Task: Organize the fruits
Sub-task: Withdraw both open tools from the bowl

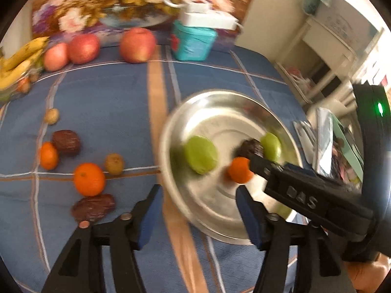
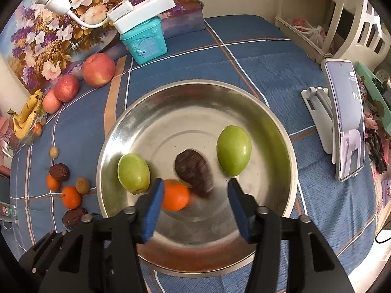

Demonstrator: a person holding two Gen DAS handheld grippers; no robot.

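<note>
Hovering with its blue-padded jaws spread wide and nothing between them, the right gripper (image 2: 194,205) hangs over the near part of a round steel plate (image 2: 195,92) on the blue checked cloth (image 2: 256,56). Just past its fingertips, inside the plate, lie a small orange (image 2: 176,194) and, touching it, a dark wrinkled date (image 2: 194,172); a green fruit (image 2: 133,172) sits to their left and a second green fruit (image 2: 233,150) to their right, apart from both. The left gripper (image 1: 198,195) is likewise released and holds nothing, straddling the plate's near-left rim (image 1: 168,131) in its own blurred view, where the right gripper's black fingers reach in from the right toward the orange (image 1: 240,170). On the cloth left of the plate, well outside it, lie a date (image 1: 92,207), a larger orange (image 1: 89,179), a small brownish-green fruit (image 1: 114,163), a small orange (image 1: 48,155) touching another date (image 1: 66,142), and farther off a pale nut-like fruit (image 1: 51,116). Right of the plate a phone (image 2: 347,119) leans upright on a white stand (image 2: 315,105). Farther back, three red apples (image 2: 98,69) stand in a row with a bunch of bananas (image 2: 25,117) at its left end, near a teal house-shaped box (image 2: 145,41) with a white power strip (image 2: 144,11) on top, before a floral painting (image 2: 61,19).
</note>
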